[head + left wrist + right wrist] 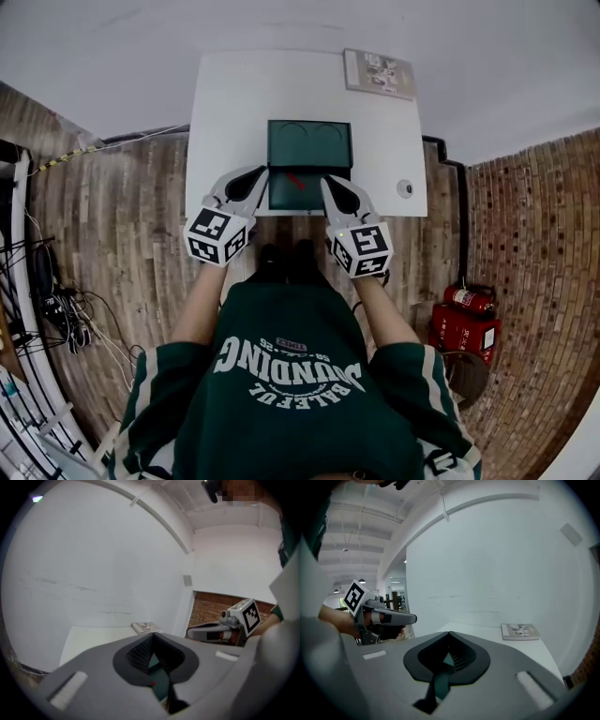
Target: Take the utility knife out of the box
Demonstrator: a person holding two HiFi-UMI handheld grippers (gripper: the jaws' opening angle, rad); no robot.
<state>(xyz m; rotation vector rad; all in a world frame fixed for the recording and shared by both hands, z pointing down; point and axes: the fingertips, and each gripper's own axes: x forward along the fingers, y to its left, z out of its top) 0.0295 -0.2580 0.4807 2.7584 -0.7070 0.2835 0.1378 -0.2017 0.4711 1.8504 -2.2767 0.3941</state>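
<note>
We are standing at the white tabletop (pixel 225 103) and looking down at the green box (pixel 309 145). The box is sitting open near the front edge of the tabletop, right in front of us, so we are able to reach into it easily. The red utility knife (pixel 295 180) is lying inside the box, in the near half. Nothing is touching it yet.

We are holding the left hand-held gripper (pixel 260 173) just beside the left side of the box. Its jaws are pressed together with nothing between them. We are holding the right hand-held gripper (pixel 328 182) at the right side of the box, near the knife. Its jaws are together and empty too. Both are pointing in toward the box, one from each side, and we think this is getting them ready for the pick.

We think the job is only starting. One hand-held gripper is going to need its jaws apart before going down over the knife. A book (pixel 379 73) is lying far behind the box, out of the way.
</note>
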